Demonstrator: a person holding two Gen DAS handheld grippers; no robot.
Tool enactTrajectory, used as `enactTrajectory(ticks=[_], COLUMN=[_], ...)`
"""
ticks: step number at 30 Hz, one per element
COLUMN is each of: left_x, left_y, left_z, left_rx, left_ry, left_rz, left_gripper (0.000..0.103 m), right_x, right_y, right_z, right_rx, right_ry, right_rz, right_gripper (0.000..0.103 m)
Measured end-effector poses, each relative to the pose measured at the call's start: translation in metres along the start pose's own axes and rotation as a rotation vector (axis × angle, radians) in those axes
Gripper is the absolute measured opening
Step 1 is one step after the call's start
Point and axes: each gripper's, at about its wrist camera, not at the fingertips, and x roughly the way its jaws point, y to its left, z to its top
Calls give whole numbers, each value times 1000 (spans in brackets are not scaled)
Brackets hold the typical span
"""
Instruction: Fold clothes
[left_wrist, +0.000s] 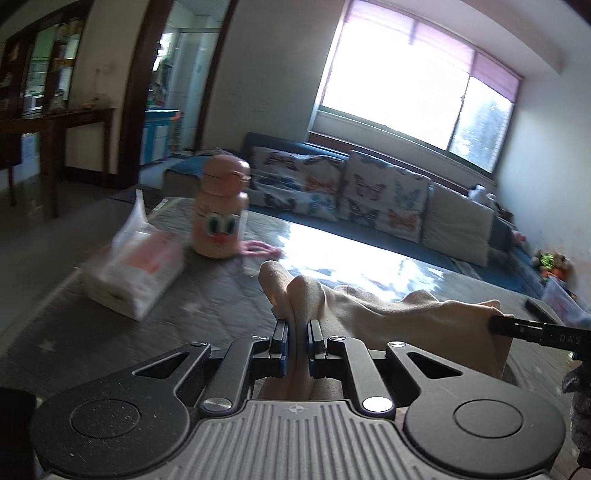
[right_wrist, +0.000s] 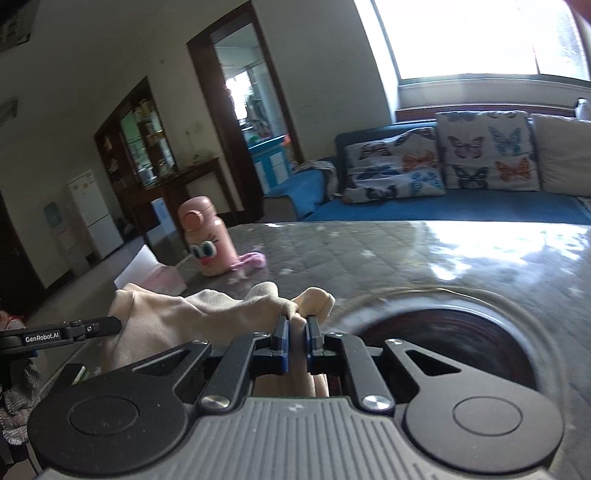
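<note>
Altogether one garment (left_wrist: 406, 310), two grippers

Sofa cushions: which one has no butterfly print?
The plain cream cushion, at the window end of the row. The two cushions beside it, toward the doorway, carry coloured butterflies; this one is unpatterned.

The left tongs (left_wrist: 297, 325) point forward and somewhat downward, jaws drawn close together and pinching a bunch of the cream garment (left_wrist: 406, 314) between the blue-edged pads. The right tongs (right_wrist: 297, 325) sit in the same pose, tilted down, jaws nearly together and clamped on another bunch of that cloth. Each pair reaches into the other's view from the side, so the two are held side by side, apart.
</note>
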Motion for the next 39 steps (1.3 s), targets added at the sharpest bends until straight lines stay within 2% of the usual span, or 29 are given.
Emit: enactTrajectory(ticks=[11, 15, 17, 21, 24, 32, 39], left_x=[25, 43, 50, 49, 52, 88, 117], left_y=[45, 57, 61, 64, 60, 37, 29], left_z=[8, 1, -3, -2, 2, 4, 5], left_rx=[-43, -59, -56, -45, -27, 18, 22], left_ry=[29, 73, 92, 88, 78, 132, 163], left_rz=[114, 146, 168, 178, 163, 86, 48], left_gripper=[11, 16, 15, 19, 19, 19, 19], right_x=[75, 107, 121, 131, 132, 156, 188], right_y=[25, 24, 20, 19, 21, 49, 61], right_z=[14, 11, 7, 5, 6, 4, 2], right_rx=[-21, -24, -10, -43, -86, -151, -182], right_ry=[57, 89, 112, 125, 127, 181, 220], right_rz=[49, 10, -17, -43, -40, 63, 77], right_gripper=[7, 8, 13, 13, 13, 15, 15])
